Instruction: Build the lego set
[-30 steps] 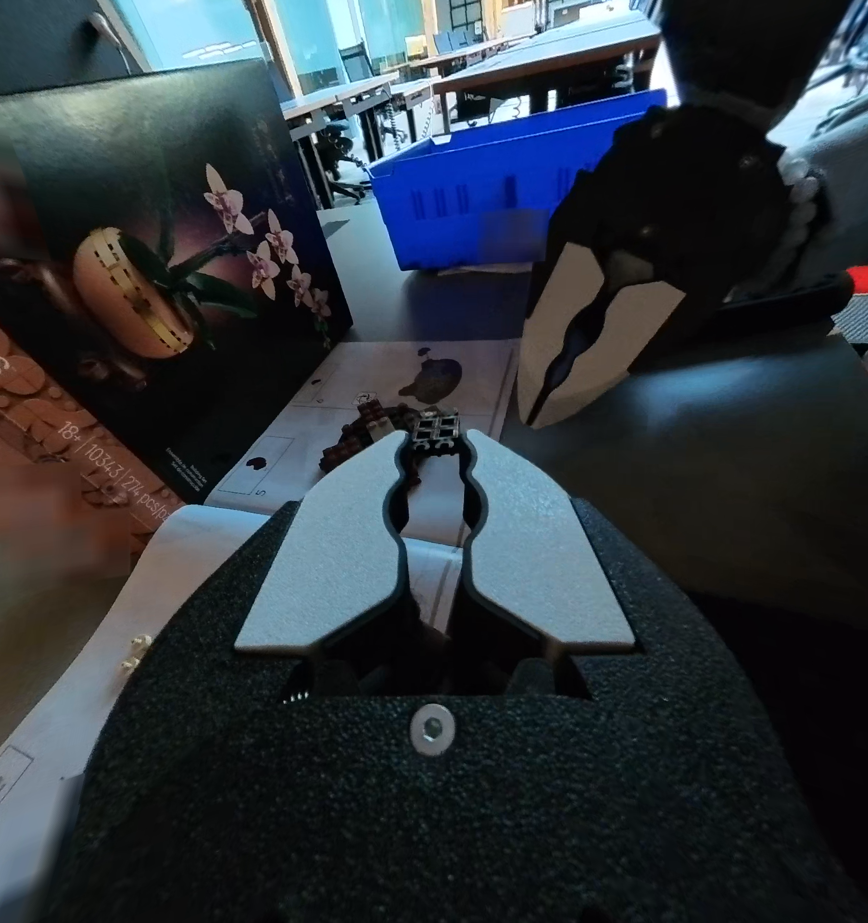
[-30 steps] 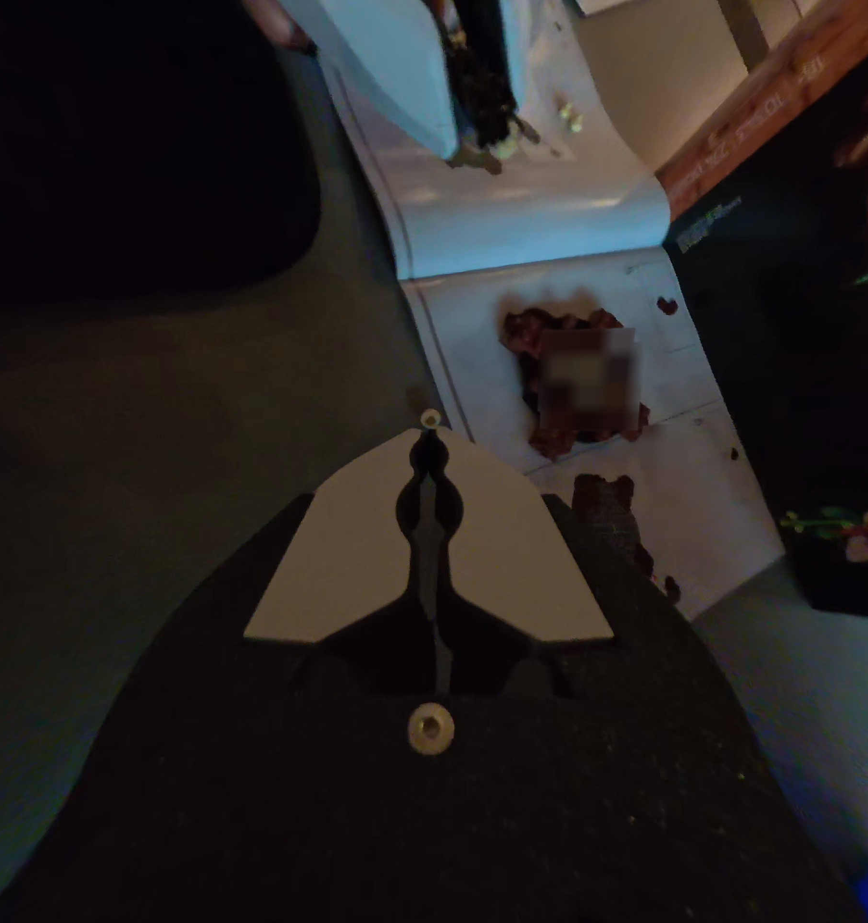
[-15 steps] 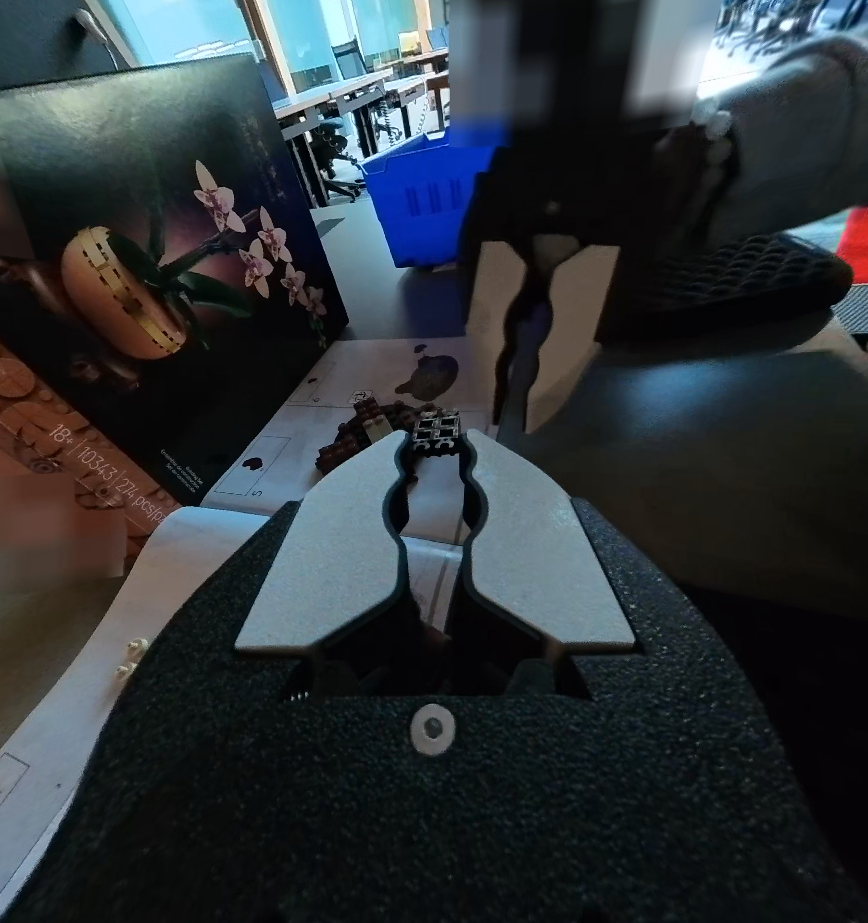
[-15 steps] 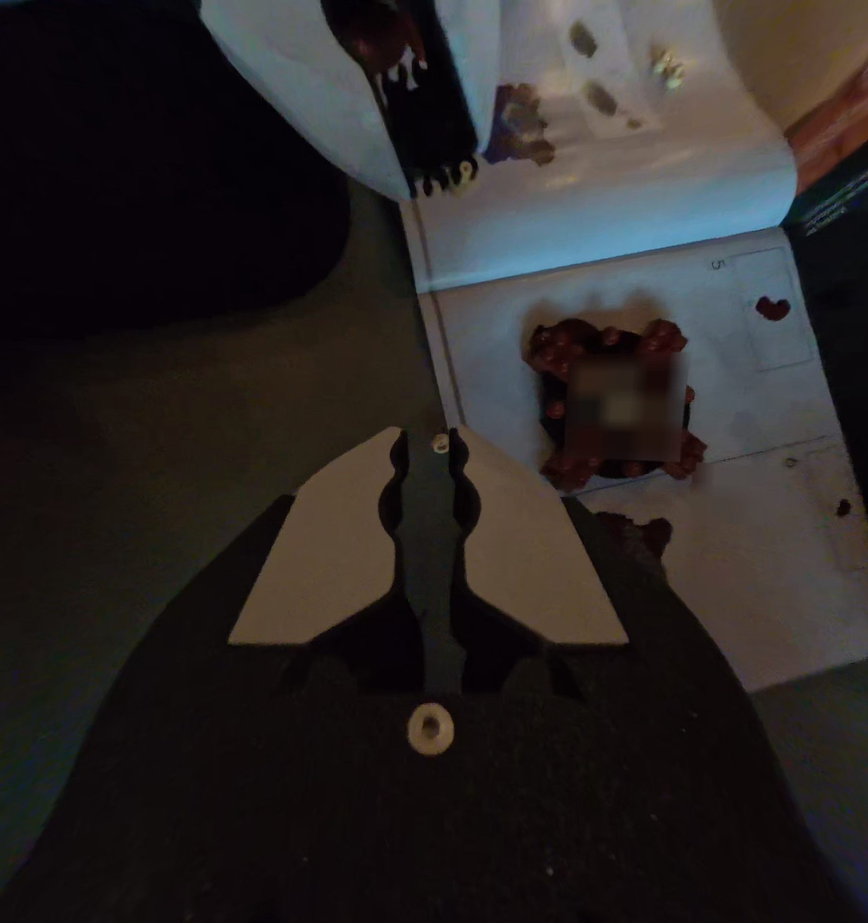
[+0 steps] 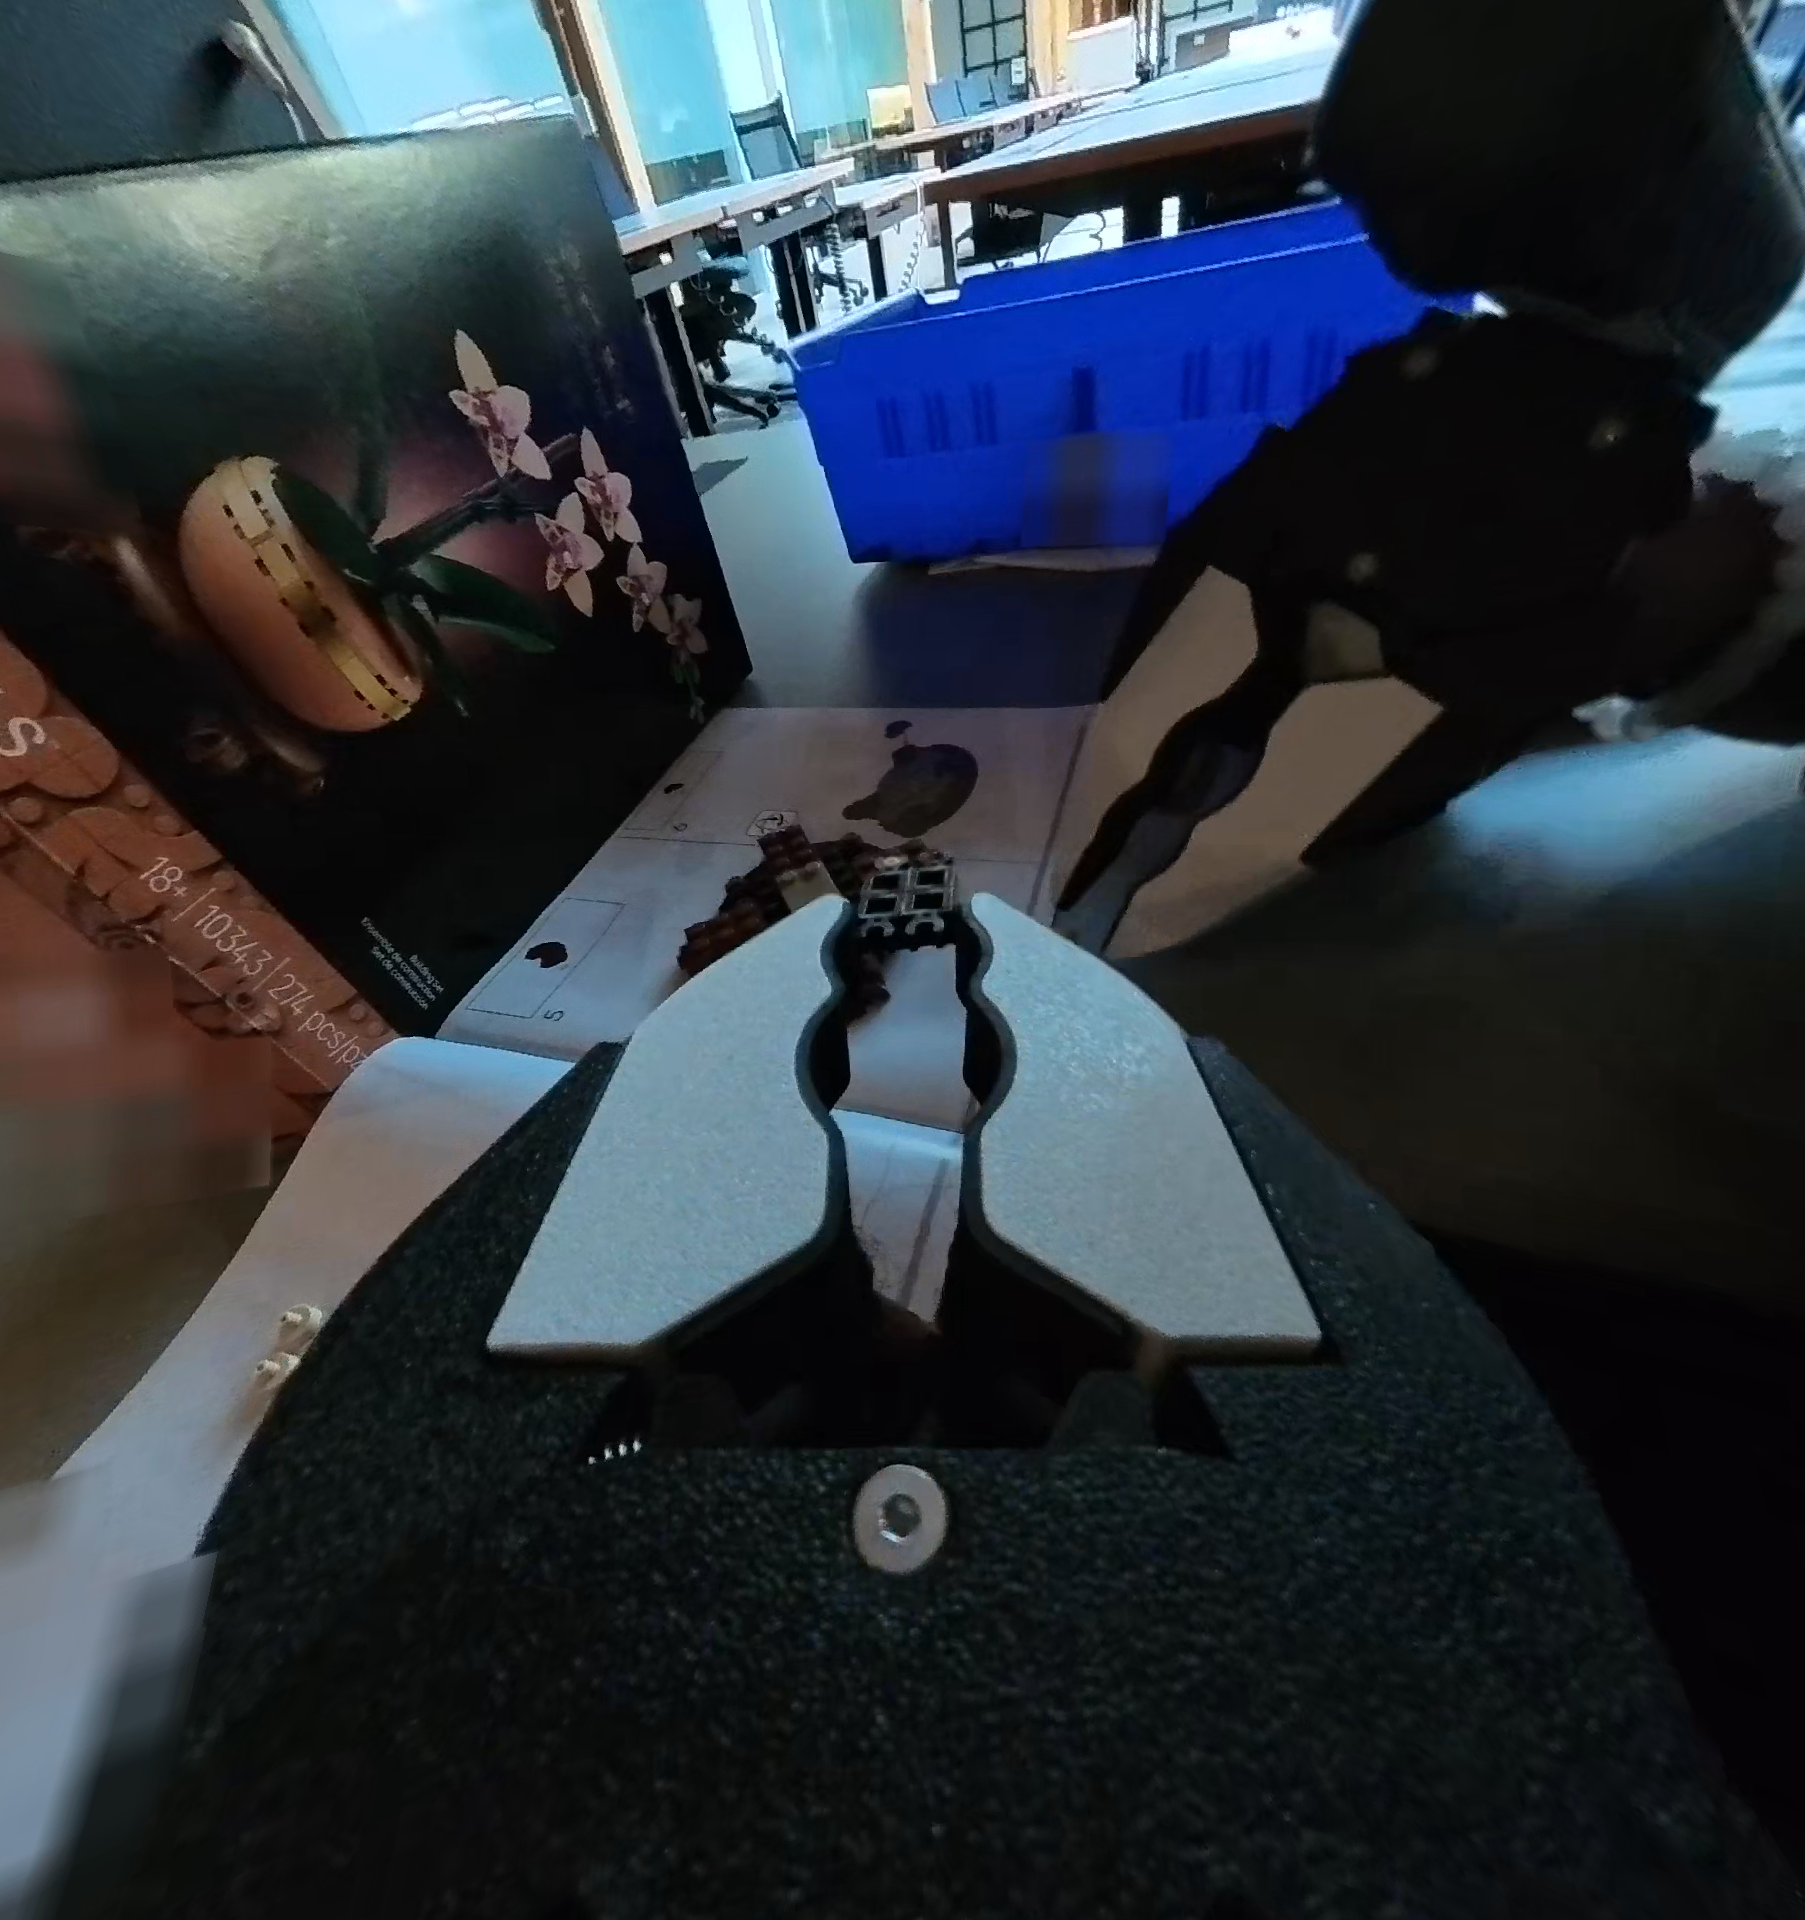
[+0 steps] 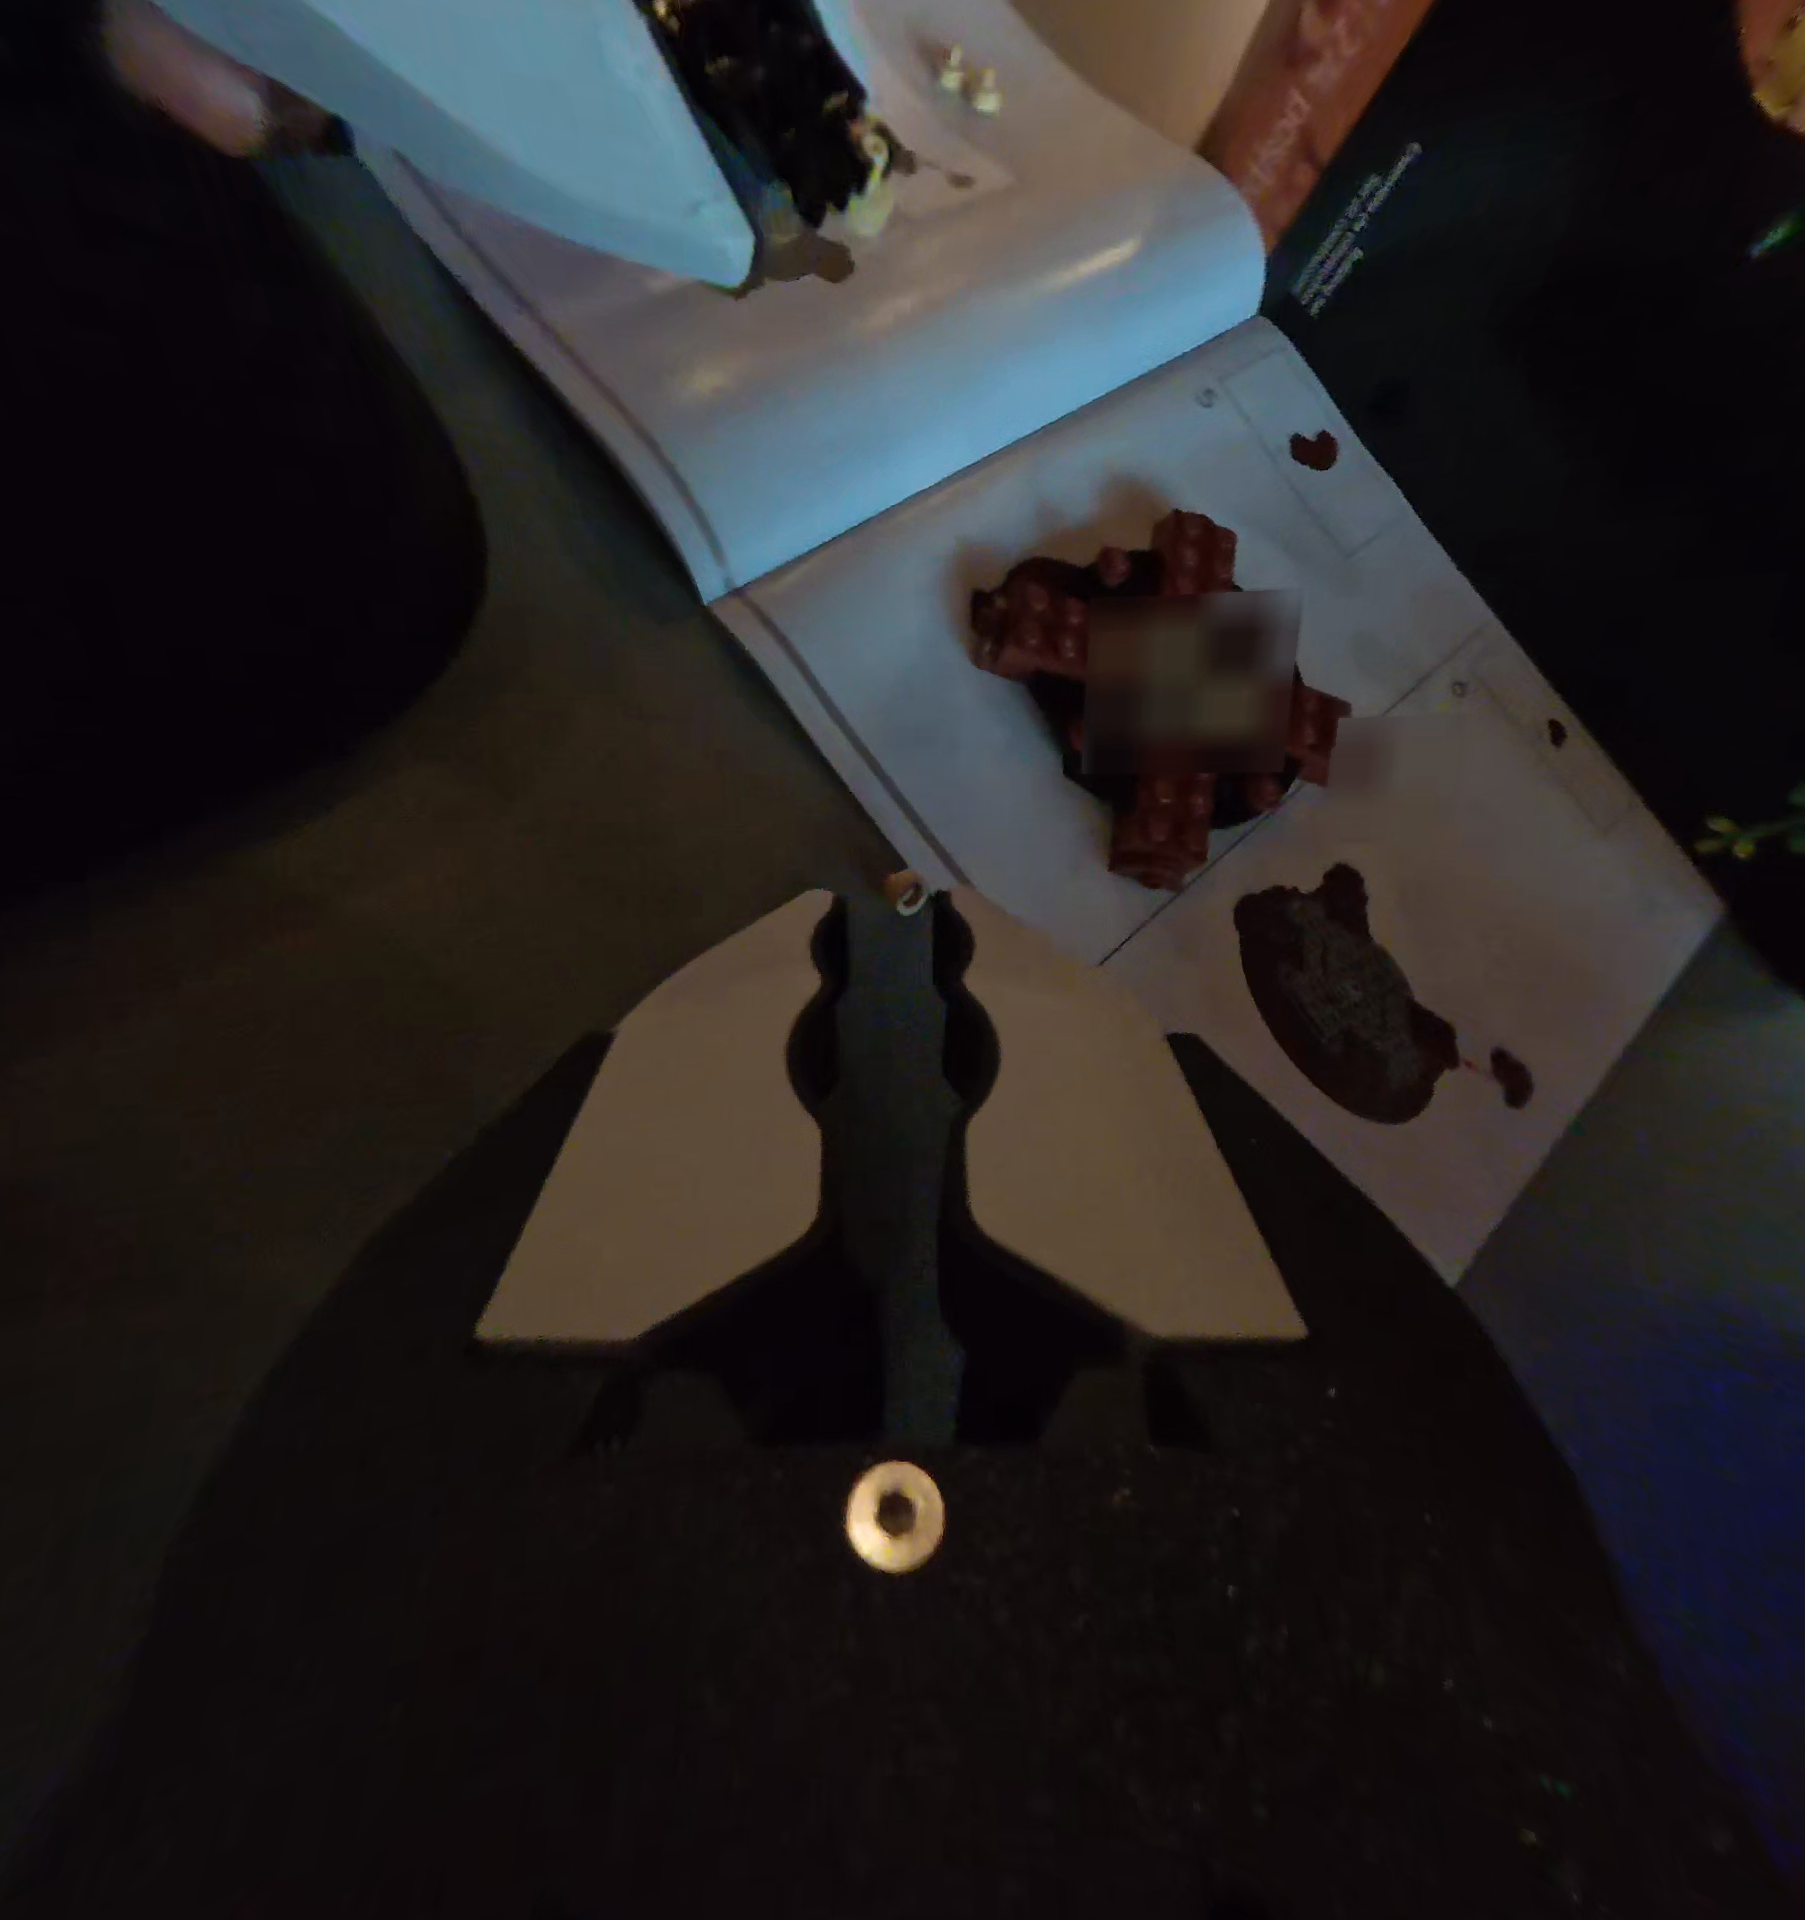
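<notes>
The left gripper (image 5: 906, 914) holds a small black brick piece (image 5: 908, 896) between its two tips; both pale fingers (image 5: 732, 1101) press on the sides of the piece, and the jaws stand narrow around it. Just behind this piece a brown brick assembly (image 5: 773, 894) lies on the open instruction booklet (image 5: 981, 769), which rests on a dark table (image 5: 1500, 1039). In the right wrist view the same brown assembly (image 6: 1178, 831) sits on the white page (image 6: 877, 707), and part of it is covered by a blurred patch. The right gripper (image 6: 893, 904) is tilted down over the table, close to the edge of the booklet. Its jaws stand a little apart, and a tiny pale round piece (image 6: 906, 891) sits at the tips, touching the right fingertip; I cannot tell if both tips press on it. In the left wrist view the right gripper (image 5: 1116, 904) shows at the right of the booklet, with its tips low near the page edge. A dark box with a picture of orchid flowers (image 5: 358, 520) stands on the left of the booklet. A blue plastic crate (image 5: 1033, 416) stands further back on the table. Two small white pieces (image 5: 290, 1340) lie on the curled near page of the booklet.
</notes>
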### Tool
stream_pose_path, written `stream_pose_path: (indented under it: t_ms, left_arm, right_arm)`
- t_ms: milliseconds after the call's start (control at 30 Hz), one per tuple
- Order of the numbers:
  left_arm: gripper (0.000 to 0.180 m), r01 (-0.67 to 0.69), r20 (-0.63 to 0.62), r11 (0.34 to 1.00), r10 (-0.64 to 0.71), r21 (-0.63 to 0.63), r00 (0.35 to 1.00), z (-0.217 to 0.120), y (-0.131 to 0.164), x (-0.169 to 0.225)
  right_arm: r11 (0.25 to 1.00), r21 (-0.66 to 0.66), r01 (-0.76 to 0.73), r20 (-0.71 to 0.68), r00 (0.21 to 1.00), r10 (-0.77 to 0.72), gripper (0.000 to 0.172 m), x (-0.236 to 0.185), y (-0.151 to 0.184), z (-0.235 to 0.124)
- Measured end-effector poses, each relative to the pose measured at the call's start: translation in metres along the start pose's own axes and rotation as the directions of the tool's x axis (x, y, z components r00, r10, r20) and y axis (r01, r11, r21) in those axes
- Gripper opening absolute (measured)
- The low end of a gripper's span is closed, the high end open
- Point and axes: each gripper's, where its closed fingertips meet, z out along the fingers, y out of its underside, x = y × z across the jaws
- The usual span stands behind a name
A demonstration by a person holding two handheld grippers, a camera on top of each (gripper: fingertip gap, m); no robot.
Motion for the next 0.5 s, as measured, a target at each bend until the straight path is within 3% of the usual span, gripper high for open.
stream_pose_path:
  t_ms: [133, 367, 433, 500]
  left_arm:
    - [0.017, 0.014, 0.006, 1.0, -0.014, 0.016, 1.0, -0.002, -0.002, -0.002]
    - [0.017, 0.018, 0.008, 1.0, -0.018, 0.017, 1.0, -0.002, -0.002, -0.002]
    - [0.017, 0.02, 0.008, 1.0, -0.02, 0.019, 1.0, -0.002, -0.002, -0.003]
    - [0.017, 0.02, 0.008, 1.0, -0.021, 0.021, 1.0, -0.002, -0.002, -0.003]
  right_arm:
    - [1.0, 0.01, 0.02, -0.045, 0.999, -0.02, 0.002, 0.002, -0.002, 0.001]
    - [1.0, 0.008, 0.0, -0.024, 1.0, 0.0, 0.001, 0.003, -0.001, 0.005]
    - [0.999, 0.015, -0.052, 0.027, 0.998, 0.051, 0.0, 0.001, -0.002, 0.004]
    - [0.98, 0.027, -0.199, 0.19, 0.963, 0.19, 0.0, -0.012, -0.009, 0.0]
